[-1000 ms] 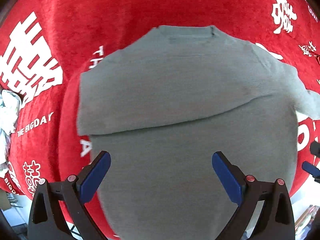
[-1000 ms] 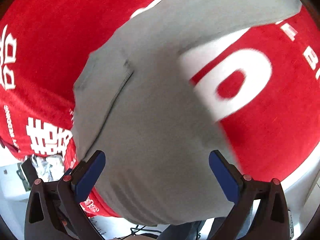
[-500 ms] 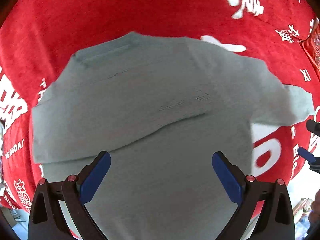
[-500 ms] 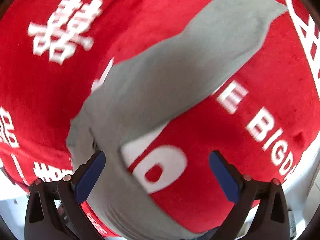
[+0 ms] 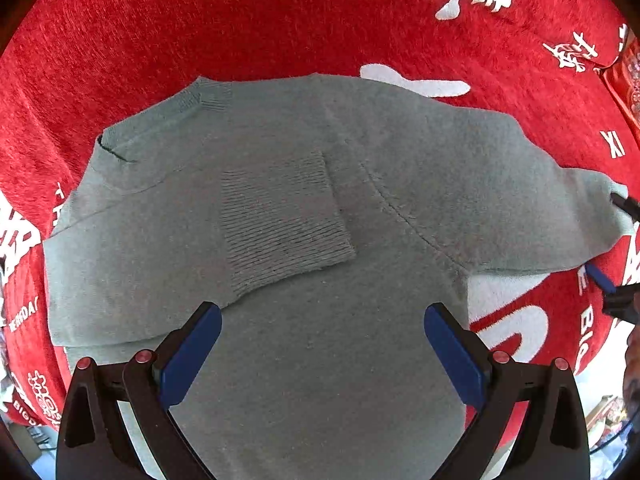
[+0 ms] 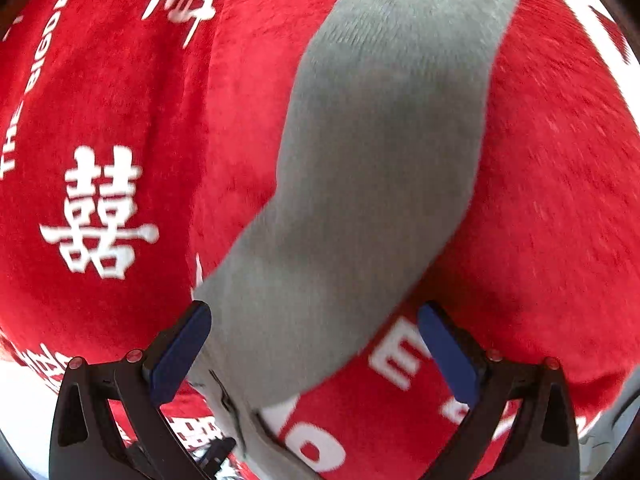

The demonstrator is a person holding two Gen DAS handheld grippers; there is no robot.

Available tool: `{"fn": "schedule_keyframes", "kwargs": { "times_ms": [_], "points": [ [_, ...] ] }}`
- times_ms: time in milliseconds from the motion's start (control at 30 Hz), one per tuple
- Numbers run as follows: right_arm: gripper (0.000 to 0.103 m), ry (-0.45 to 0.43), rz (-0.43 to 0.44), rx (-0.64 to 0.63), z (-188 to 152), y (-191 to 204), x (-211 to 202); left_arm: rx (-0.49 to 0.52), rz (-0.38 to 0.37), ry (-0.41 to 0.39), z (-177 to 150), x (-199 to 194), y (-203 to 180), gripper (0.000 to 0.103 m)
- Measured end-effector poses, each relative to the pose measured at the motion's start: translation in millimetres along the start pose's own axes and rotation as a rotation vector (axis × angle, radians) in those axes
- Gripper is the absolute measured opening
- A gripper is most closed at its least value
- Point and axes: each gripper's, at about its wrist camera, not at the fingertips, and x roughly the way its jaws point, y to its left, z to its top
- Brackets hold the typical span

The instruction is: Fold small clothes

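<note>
Grey-green knit sweater [image 5: 320,208] lay flat on red plush blanket [image 5: 240,20] w/ white characters. One sleeve was folded across the chest, ribbed cuff [image 5: 280,220] on top; other sleeve [image 6: 384,152] lay stretched out over the blanket. L gripper [image 5: 322,344] hovered above the lower body, jaws wide, nothing held. R gripper [image 6: 314,344] hovered above the straight sleeve, jaws wide, empty.
</note>
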Motion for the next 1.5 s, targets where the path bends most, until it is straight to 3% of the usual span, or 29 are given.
{"fn": "schedule_keyframes", "kwargs": {
  "times_ms": [200, 267, 367, 433, 467, 500, 733, 1000, 1133, 1267, 1400, 1500],
  "points": [
    [0.103, -0.042, 0.090, 0.064, 13, -3, -5, -0.024, 0.011, 0.008, 0, 4, -1, 0.102],
    [0.097, -0.047, 0.102, 0.090, 14, -6, -7, -0.032, 0.014, 0.007, 0, 4, 0, 0.102],
    [0.060, -0.036, 0.104, 0.161, 15, -15, -6, -0.041, 0.027, 0.007, 0, 4, 1, 0.102],
    [0.018, -0.025, 0.091, 0.209, 15, -24, -3, -0.045, 0.034, 0.007, 1, 4, 2, 0.102],
    [0.009, -0.023, 0.091, 0.233, 14, -29, -2, -0.047, 0.037, 0.006, 1, 4, 2, 0.102],
    [0.007, -0.026, 0.103, 0.248, 14, -33, -2, -0.050, 0.041, 0.005, 0, 4, 3, 0.102],
    [0.006, -0.022, 0.275, 0.139, 5, -2, -13, -0.069, 0.042, -0.012, -8, -1, 21, 0.102],
    [0.006, 0.043, 0.349, -0.160, -33, 103, -6, -0.103, 0.017, -0.024, -22, -3, 65, 0.102],
    [0.006, 0.079, 0.330, -0.384, -82, 173, 6, -0.104, 0.017, -0.047, -30, -10, 99, 0.102],
    [0.007, 0.153, 0.272, -0.634, -157, 239, 39, -0.150, 0.006, -0.062, -40, -17, 152, 0.102],
    [0.007, 0.275, 0.198, -0.765, -230, 267, 98, -0.201, 0.029, -0.097, -52, -21, 201, 0.102],
    [0.007, 0.368, 0.108, -0.791, -275, 263, 149, -0.266, 0.055, -0.110, -63, -22, 240, 0.102]
  ]
}}
